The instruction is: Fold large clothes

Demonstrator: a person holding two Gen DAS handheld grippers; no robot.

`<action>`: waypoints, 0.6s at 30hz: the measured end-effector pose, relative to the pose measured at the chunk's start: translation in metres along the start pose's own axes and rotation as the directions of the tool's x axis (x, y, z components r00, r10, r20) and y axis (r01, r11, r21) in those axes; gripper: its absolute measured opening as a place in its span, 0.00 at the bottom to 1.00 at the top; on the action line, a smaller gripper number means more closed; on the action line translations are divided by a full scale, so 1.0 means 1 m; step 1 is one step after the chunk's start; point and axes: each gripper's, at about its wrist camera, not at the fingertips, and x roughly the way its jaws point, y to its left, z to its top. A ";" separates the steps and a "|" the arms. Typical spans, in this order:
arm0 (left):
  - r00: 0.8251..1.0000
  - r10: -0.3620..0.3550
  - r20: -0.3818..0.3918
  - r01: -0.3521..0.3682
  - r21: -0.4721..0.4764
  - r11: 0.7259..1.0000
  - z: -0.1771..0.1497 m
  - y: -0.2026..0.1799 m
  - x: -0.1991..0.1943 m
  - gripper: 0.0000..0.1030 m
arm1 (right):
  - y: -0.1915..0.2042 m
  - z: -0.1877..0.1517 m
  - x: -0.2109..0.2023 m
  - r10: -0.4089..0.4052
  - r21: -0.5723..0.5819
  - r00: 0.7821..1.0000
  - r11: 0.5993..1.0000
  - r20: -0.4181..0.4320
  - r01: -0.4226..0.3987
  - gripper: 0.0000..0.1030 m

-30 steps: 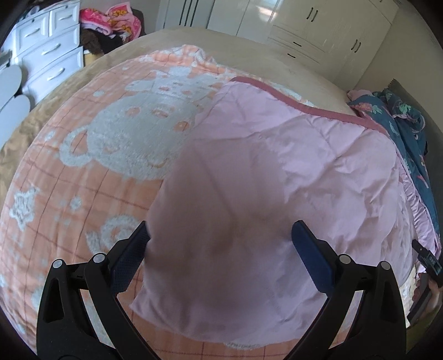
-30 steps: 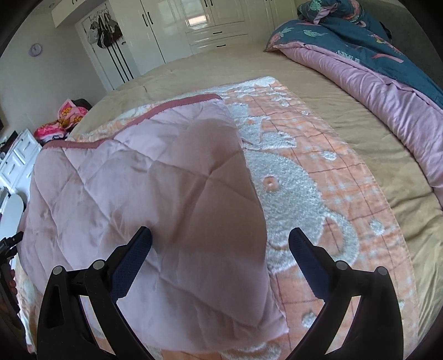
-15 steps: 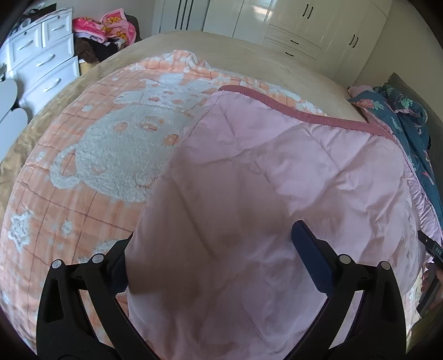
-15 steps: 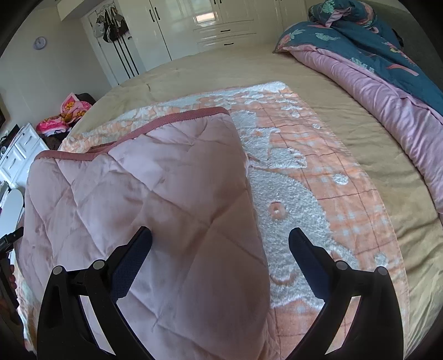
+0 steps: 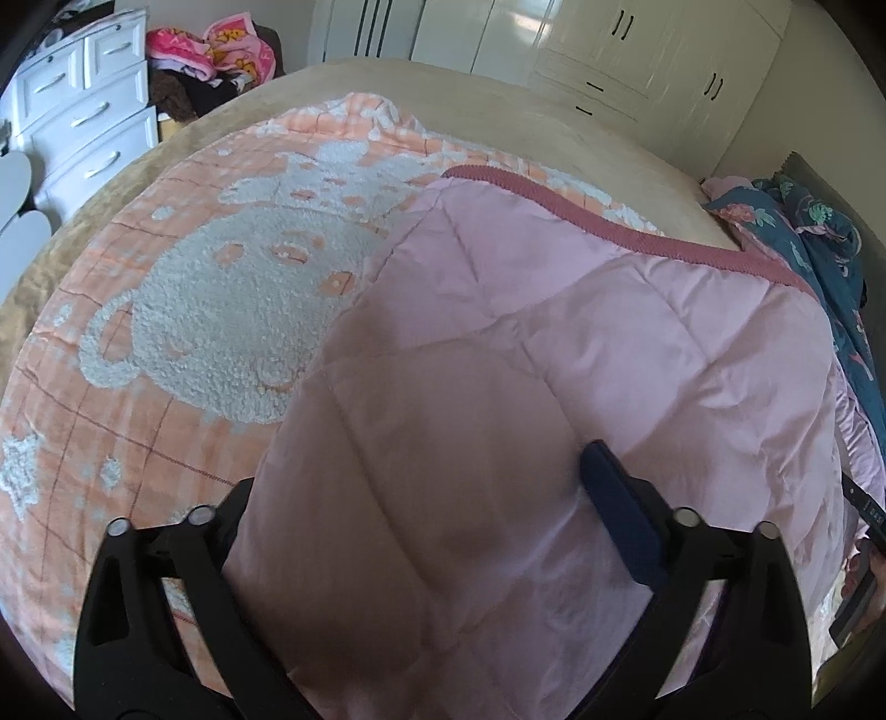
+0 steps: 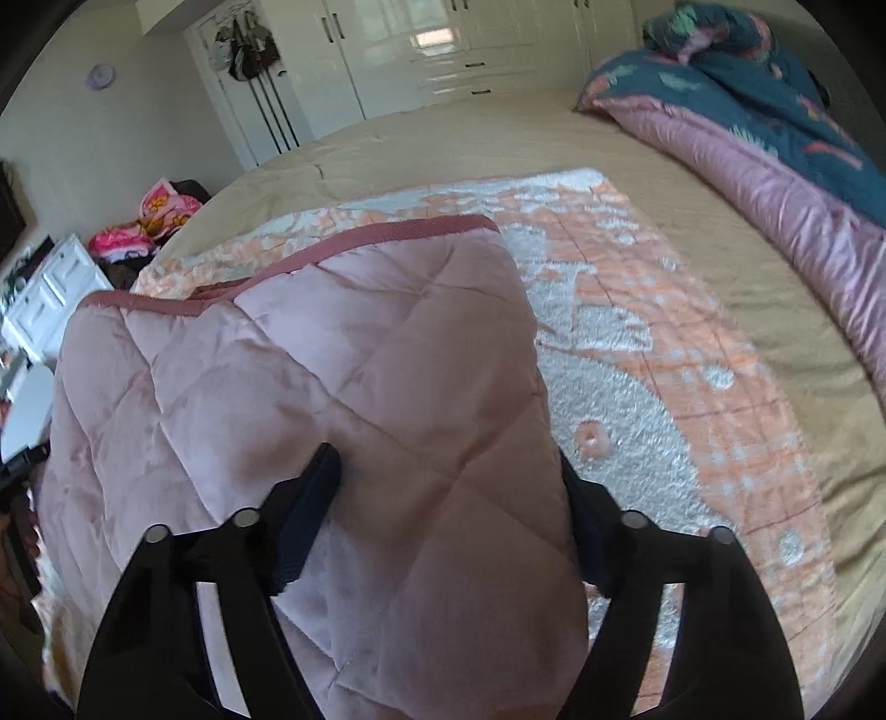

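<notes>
A pink quilted blanket [image 5: 581,343] with a darker pink bound edge lies partly folded over its orange side with a white bear pattern [image 5: 232,310] on the bed. My left gripper [image 5: 421,498] has its jaws wide apart with the near left corner of the pink layer between them. In the right wrist view the same blanket [image 6: 332,360] fills the lower left. My right gripper [image 6: 448,498] has its jaws narrower, set against the sides of the near right corner fold.
A beige bedsheet [image 6: 443,144] covers the bed. A navy floral and pink duvet [image 6: 775,138] is bunched along the bed's right side. White drawers [image 5: 83,111] with piled clothes [image 5: 210,50] stand at the left. White wardrobes [image 5: 609,50] line the far wall.
Both grippers moved forward over the near edge of the pink layer, so its corners now sit between the jaws. The right jaws have narrowed onto the fold.
</notes>
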 end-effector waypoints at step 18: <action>0.960 0.011 0.278 -0.033 0.075 0.997 0.038 -0.025 -0.081 0.10 | 0.020 0.045 -0.086 0.039 -0.062 0.950 0.998 0.309 -0.020 0.17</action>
